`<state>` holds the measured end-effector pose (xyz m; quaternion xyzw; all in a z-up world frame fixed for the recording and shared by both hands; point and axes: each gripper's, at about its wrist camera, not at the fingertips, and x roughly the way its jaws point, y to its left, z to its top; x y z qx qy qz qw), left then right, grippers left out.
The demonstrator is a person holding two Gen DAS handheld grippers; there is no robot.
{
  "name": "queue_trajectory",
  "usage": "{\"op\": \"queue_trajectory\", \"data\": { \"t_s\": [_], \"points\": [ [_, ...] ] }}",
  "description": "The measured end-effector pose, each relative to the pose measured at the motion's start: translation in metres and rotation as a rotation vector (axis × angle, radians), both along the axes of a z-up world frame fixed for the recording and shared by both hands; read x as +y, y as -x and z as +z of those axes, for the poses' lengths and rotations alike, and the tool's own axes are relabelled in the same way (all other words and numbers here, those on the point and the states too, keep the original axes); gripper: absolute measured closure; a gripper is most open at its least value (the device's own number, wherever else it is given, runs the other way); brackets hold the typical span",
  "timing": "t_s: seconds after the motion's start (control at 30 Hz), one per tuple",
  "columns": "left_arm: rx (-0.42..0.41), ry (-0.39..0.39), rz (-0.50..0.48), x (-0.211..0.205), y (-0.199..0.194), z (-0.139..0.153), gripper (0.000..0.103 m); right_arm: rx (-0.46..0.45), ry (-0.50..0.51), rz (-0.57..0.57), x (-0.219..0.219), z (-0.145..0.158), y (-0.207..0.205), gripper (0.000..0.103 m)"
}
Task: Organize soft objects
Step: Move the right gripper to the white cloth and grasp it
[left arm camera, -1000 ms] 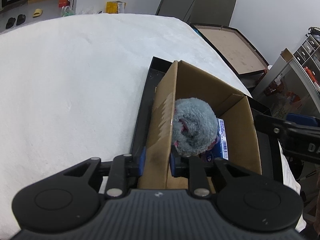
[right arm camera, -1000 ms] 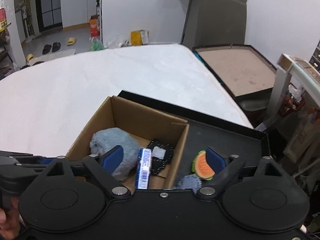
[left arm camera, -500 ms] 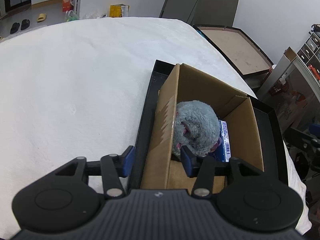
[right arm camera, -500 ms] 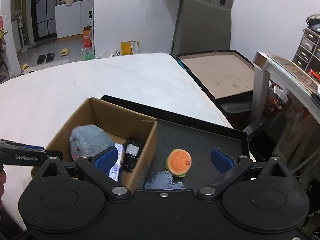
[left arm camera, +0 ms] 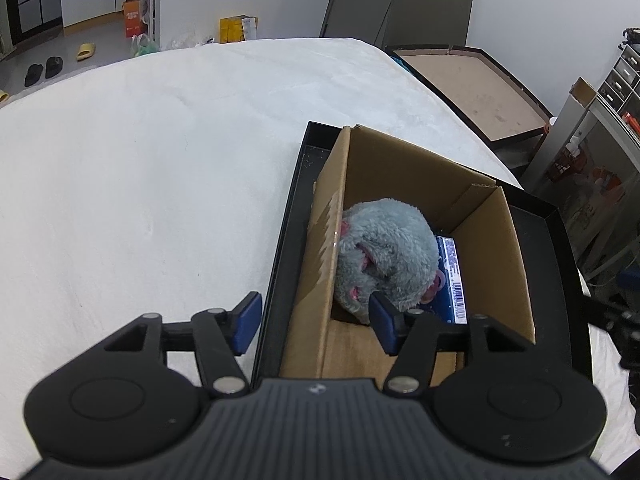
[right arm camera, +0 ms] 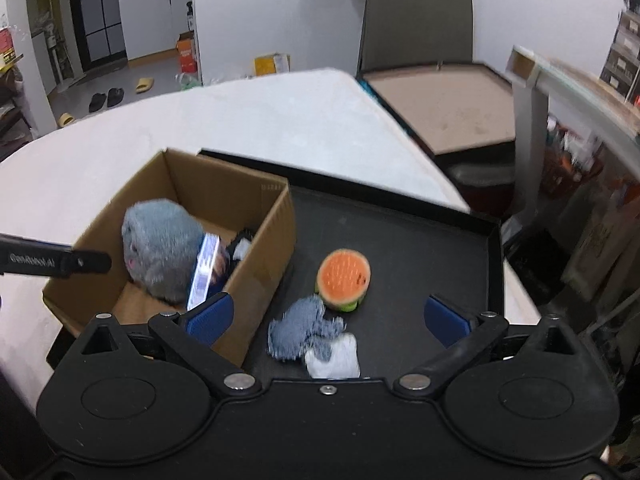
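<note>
A white bed (left arm camera: 160,168) carries a black tray (right arm camera: 400,224) holding a cardboard box (right arm camera: 256,240), likely the collecting bin. A grey plush (left arm camera: 384,256) sits inside; a watermelon toy (right arm camera: 344,280) and denim scrap (right arm camera: 300,332) wait outside. Both tongs, left (left arm camera: 316,322) and right (right arm camera: 328,316), gape empty.

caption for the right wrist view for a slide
Open right gripper above denim scrap and watermelon plush beside cardboard box.

— What lies far ahead of the gripper?
— A yellow box (left arm camera: 239,29) and an orange carton (left arm camera: 133,20) on the floor, with dark slippers (left arm camera: 43,69) off to the left.
— And to the right?
— A brown-topped low table (left arm camera: 468,83), then a drawer unit (left arm camera: 622,76) further right.
</note>
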<state>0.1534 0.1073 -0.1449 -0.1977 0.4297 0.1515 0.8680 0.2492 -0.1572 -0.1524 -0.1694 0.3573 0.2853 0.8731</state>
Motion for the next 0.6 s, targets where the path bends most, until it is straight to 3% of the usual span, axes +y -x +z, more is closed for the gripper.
{"op": "queue_trajectory", "data": {
  "t_s": [0.37, 0.6],
  "points": [
    [0.02, -0.029, -0.009, -0.007, -0.006, -0.004, 0.045, 0.096, -0.021, -0.02, -0.012, -0.034, -0.017, 0.002],
    [0.043, -0.047, -0.022, -0.013, -0.013, -0.01, 0.045, 0.147, 0.016, -0.043, -0.015, -0.051, -0.029, 0.015]
  ]
}}
